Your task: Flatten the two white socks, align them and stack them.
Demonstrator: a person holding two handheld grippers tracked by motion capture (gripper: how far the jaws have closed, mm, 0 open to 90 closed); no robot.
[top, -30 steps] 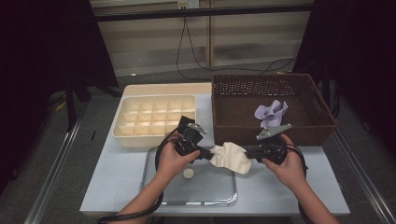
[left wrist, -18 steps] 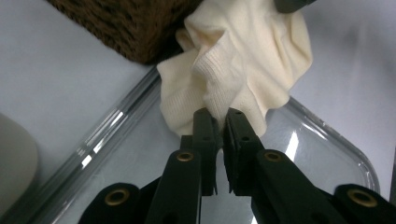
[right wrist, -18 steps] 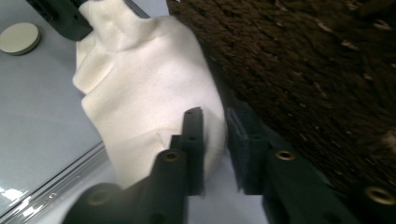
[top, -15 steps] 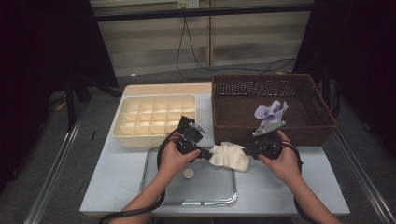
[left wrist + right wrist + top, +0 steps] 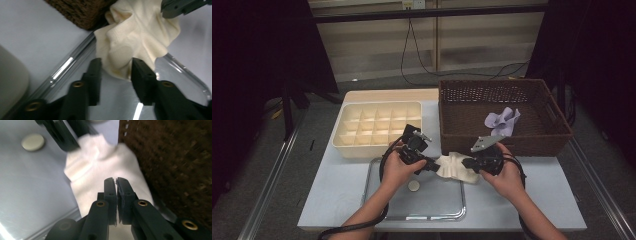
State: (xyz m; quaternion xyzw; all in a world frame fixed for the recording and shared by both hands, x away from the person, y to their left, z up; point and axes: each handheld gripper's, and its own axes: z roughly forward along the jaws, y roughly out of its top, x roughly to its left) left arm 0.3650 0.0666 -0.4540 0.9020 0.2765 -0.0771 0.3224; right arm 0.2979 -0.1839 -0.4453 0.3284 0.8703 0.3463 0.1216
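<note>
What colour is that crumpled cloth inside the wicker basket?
Pale lilac cloth, clearest in the high view.

Two black grippers, left gripper (image 5: 430, 165) and right gripper (image 5: 465, 162), each with two flat black jaws. Round brass-coloured screws near the jaws. A grey three-cornered plate (image 5: 484, 142) on top of the right one. Thick black cable (image 5: 384, 162) looping from the left one. Bare forearms, no sleeves.

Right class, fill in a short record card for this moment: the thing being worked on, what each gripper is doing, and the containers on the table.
item: cream cloth, bunched over the metal tray's far edge
left gripper: jaws have just been opening, cloth edge between them, pads apart
right gripper: jaws closed, pinching the cloth
containers: cream divided box; brown wicker basket holding a lilac cloth
also on tray: small pale disc
</note>
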